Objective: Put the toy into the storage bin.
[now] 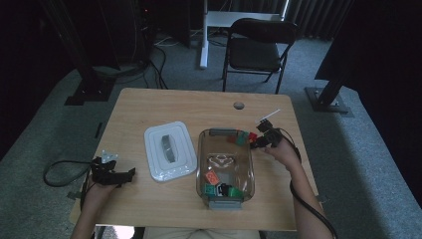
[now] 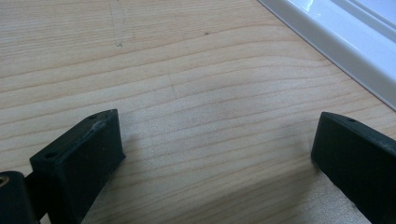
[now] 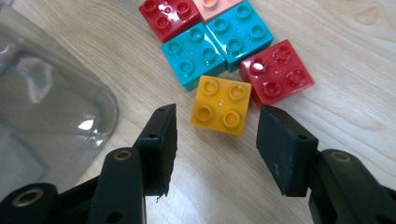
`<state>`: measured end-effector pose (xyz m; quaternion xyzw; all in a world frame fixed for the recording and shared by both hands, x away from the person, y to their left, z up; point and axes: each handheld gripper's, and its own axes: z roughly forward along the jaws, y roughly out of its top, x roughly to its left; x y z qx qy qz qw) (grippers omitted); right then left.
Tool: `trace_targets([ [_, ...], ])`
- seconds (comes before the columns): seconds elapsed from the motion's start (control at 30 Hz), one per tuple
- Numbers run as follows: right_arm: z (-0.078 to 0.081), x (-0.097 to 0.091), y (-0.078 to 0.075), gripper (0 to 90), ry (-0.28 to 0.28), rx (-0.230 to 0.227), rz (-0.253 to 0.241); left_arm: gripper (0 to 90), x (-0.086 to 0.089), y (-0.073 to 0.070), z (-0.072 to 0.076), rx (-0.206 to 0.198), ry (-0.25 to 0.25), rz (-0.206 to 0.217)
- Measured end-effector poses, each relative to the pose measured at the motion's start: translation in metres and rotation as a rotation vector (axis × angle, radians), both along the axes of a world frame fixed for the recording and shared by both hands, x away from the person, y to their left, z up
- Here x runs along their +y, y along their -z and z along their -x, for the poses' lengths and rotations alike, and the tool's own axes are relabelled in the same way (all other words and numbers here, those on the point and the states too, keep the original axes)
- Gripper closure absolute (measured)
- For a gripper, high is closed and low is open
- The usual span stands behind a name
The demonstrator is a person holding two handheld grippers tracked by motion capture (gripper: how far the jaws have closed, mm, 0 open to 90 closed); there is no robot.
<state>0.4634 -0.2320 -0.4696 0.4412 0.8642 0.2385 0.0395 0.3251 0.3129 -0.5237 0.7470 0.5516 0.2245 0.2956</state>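
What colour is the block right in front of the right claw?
Yellow block, clearest in the right gripper view.

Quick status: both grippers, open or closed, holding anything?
Left gripper: open, empty, over bare table.
Right gripper: open, empty, just short of the yellow brick.

A white rectangular plastic lid is lying at nine o'clock of centre; a black folding metal chair is standing at twelve.
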Motion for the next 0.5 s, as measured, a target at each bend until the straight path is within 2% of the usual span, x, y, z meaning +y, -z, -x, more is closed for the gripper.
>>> trace_targets([
  [0.4,-0.011,0.013,0.016,47.1,0.007,0.021,0.050,2.7,0.000,0.000,0.000,0.000,0.000,0.000],
  [0.5,-0.011,0.016,0.020,48.7,0.006,0.023,0.076,2.7,0.000,0.000,0.000,0.000,0.000,0.000],
])
